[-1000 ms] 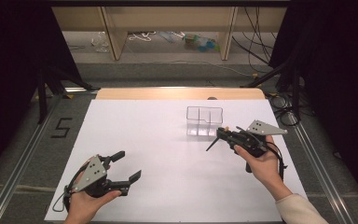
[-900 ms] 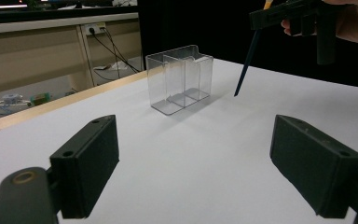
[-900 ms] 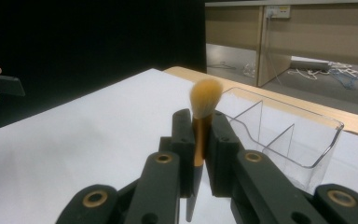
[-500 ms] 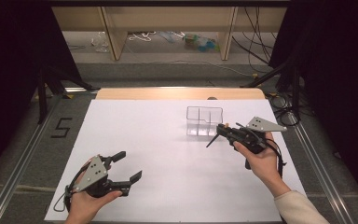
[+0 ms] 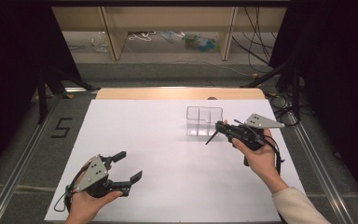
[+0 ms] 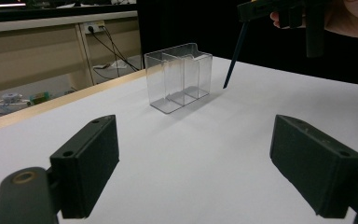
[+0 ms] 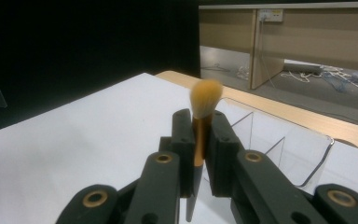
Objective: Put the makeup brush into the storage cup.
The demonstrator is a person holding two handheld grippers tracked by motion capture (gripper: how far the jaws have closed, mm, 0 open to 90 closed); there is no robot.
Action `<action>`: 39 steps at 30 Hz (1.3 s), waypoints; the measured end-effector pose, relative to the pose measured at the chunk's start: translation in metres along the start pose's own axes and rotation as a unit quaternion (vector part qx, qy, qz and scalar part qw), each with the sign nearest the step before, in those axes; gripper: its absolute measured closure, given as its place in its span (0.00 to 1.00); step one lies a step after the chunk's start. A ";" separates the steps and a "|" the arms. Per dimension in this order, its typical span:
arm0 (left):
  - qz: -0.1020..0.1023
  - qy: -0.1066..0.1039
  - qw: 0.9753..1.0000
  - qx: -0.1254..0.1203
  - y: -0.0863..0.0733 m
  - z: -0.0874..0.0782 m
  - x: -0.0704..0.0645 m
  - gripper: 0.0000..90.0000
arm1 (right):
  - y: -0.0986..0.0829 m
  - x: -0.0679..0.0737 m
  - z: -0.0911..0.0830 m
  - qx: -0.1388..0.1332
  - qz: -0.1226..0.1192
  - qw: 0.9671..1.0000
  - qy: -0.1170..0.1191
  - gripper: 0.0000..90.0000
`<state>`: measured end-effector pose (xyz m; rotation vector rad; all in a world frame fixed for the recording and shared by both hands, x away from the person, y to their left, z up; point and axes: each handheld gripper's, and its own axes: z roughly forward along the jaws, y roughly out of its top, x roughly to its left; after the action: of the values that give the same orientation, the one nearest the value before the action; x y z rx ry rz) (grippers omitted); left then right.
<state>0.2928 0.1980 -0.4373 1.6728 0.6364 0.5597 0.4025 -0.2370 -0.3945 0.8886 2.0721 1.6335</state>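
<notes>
A clear plastic organizer (image 5: 204, 120) with compartments stands right of the middle of the white table (image 5: 168, 135). My right gripper (image 5: 223, 127) hovers just to its right, shut on a makeup brush (image 5: 211, 136) whose black handle slants down toward the table. In the right gripper view the jaws (image 7: 199, 135) pinch the brush's gold ferrule, and the tan bristles (image 7: 205, 97) rise above them, with the organizer (image 7: 279, 140) behind. My left gripper (image 5: 129, 165) rests near the front left, open and holding nothing. Its view has the pads (image 6: 88, 168) wide apart, the organizer (image 6: 179, 77) ahead and the brush handle (image 6: 231, 60) beside it.
A wooden strip (image 5: 179, 93) borders the table's far edge. Metal rails (image 5: 23, 154) run along both sides, and a "5" mark (image 5: 61, 127) lies on the floor to the left. Shelving and cables (image 5: 168, 37) sit beyond the table.
My right gripper has lifted a little and moved slightly toward the organizer with the brush in it. The left gripper has stayed put.
</notes>
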 end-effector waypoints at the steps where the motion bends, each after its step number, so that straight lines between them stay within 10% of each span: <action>1: 0.000 0.000 1.000 0.000 0.000 0.000 0.000 0.17 | 0.000 0.000 0.001 0.000 0.005 1.000 0.004 0.93; 39: 0.000 0.000 1.000 -0.001 0.000 0.000 0.000 0.17 | 0.017 -0.011 0.008 -0.007 0.001 1.000 -0.017 0.93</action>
<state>0.2933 0.1980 -0.4372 1.6703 0.6356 0.5607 0.4195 -0.2361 -0.3809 0.9086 2.0345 1.6219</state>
